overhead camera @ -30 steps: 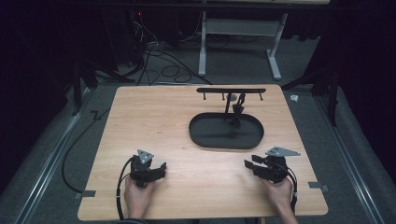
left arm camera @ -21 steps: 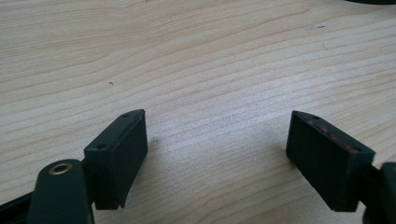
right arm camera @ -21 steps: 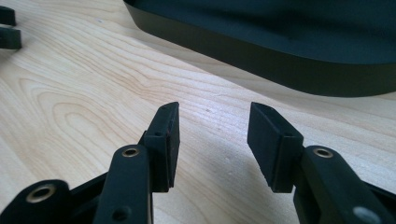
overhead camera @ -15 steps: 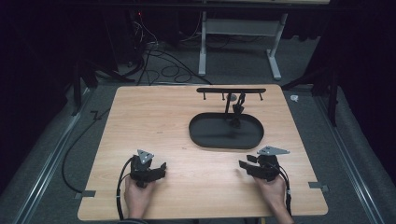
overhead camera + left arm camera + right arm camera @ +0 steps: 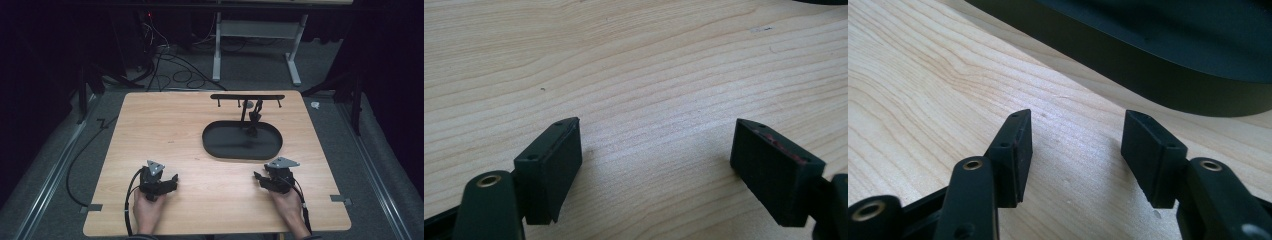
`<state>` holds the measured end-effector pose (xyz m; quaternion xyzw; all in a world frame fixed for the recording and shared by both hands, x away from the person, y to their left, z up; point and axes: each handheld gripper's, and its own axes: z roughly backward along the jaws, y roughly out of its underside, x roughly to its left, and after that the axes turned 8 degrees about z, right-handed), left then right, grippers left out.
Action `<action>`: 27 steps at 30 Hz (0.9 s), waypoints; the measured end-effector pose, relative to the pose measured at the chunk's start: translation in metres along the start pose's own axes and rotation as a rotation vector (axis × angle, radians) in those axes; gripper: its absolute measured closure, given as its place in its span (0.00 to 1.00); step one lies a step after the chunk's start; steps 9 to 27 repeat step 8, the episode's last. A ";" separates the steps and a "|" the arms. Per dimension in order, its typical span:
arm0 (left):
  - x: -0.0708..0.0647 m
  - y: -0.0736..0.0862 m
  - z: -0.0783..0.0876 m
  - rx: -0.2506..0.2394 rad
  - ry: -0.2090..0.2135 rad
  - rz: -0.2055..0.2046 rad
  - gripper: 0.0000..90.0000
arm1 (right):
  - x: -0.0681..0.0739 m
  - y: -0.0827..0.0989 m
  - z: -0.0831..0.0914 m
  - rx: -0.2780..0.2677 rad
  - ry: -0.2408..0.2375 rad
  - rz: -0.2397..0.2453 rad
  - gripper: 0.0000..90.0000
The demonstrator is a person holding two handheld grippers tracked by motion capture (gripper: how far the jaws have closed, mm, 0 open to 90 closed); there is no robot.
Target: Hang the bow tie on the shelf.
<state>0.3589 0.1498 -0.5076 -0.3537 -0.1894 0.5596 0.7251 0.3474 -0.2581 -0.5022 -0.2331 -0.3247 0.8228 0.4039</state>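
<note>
My left gripper (image 5: 171, 180) rests low over the wooden table (image 5: 165, 125) at the front left, held in a hand. In the left gripper view its jaws (image 5: 656, 130) stand wide open over bare wood. My right gripper (image 5: 258, 177) sits at the front right, just in front of the black oval tray (image 5: 211, 145). Its jaws (image 5: 1075, 120) have just been opening and are open, with only wood between them. The tray's dark wall (image 5: 1168, 75) lies close ahead of them. A black T-shaped rack (image 5: 247, 97) with small hooks rises from the tray's far end.
Cables (image 5: 127, 200) trail from both grippers toward the table's front edge. Beyond the table are a white metal frame (image 5: 255, 30) and loose cables (image 5: 175, 65) on the grey floor. Bare wood spreads over the table's left half.
The right hand has shifted a little to the left along the front of the table. The left hand has stayed put.
</note>
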 end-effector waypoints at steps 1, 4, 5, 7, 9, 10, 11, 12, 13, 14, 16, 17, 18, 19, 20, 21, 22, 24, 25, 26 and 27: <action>0.000 0.000 0.000 0.000 0.000 0.000 0.23 | 0.000 0.000 0.000 0.000 0.000 0.000 0.53; 0.000 0.000 0.000 0.002 0.001 -0.001 0.23 | 0.000 0.000 0.000 0.002 0.004 -0.009 0.51; 0.000 0.000 0.000 0.000 0.001 0.001 0.23 | 0.000 0.000 0.000 0.002 0.004 -0.010 0.51; 0.000 0.000 0.000 0.000 0.001 0.001 0.23 | 0.000 0.000 0.000 0.002 0.003 -0.010 0.51; 0.000 0.000 0.000 0.000 0.001 0.001 0.23 | -0.001 0.000 0.000 0.002 0.002 -0.010 0.51; 0.000 0.000 0.000 0.000 0.001 0.001 0.23 | -0.001 0.000 0.000 0.002 0.002 -0.010 0.51; 0.000 0.000 0.000 0.000 0.001 0.001 0.23 | -0.001 0.000 0.000 0.002 0.002 -0.010 0.51; 0.000 0.000 0.000 0.000 0.001 0.001 0.23 | -0.001 0.000 0.000 0.002 0.002 -0.010 0.51; 0.000 0.000 0.000 0.000 0.001 0.001 0.23 | -0.001 0.000 0.000 0.002 0.002 -0.010 0.51; 0.000 0.000 0.000 0.000 0.001 0.001 0.23 | -0.001 0.000 0.000 0.002 0.002 -0.010 0.51; 0.000 0.000 0.000 0.000 0.001 0.001 0.23 | -0.001 0.000 0.000 0.002 0.002 -0.010 0.51; 0.000 0.000 0.000 0.000 0.001 0.001 0.23 | -0.001 0.000 0.000 0.002 0.002 -0.010 0.51; 0.000 0.000 0.000 0.000 0.001 0.001 0.23 | -0.001 0.000 0.000 0.002 0.002 -0.010 0.51; 0.000 0.000 0.000 0.000 0.001 0.001 0.23 | -0.001 0.000 0.000 0.002 0.002 -0.010 0.51; 0.000 0.000 0.000 0.000 0.001 0.001 0.23 | -0.001 0.000 0.000 0.002 0.002 -0.010 0.51; 0.000 0.000 0.000 0.000 0.001 0.001 0.23 | -0.001 0.000 0.000 0.002 0.002 -0.010 0.51; 0.000 0.000 0.000 0.000 0.001 0.001 0.23 | -0.001 0.000 0.000 0.002 0.002 -0.010 0.51; 0.000 0.000 0.000 0.000 0.001 0.001 0.23 | -0.001 0.000 0.000 0.002 0.002 -0.010 0.51; 0.000 0.000 0.000 0.000 0.001 0.001 0.23 | -0.001 0.000 0.000 0.002 0.002 -0.010 0.51; 0.000 0.000 0.000 0.000 0.001 0.001 0.23 | -0.001 0.000 0.000 0.002 0.002 -0.010 0.51; 0.000 0.000 0.000 0.000 0.001 0.001 0.23 | -0.001 0.000 0.000 0.002 0.002 -0.010 0.51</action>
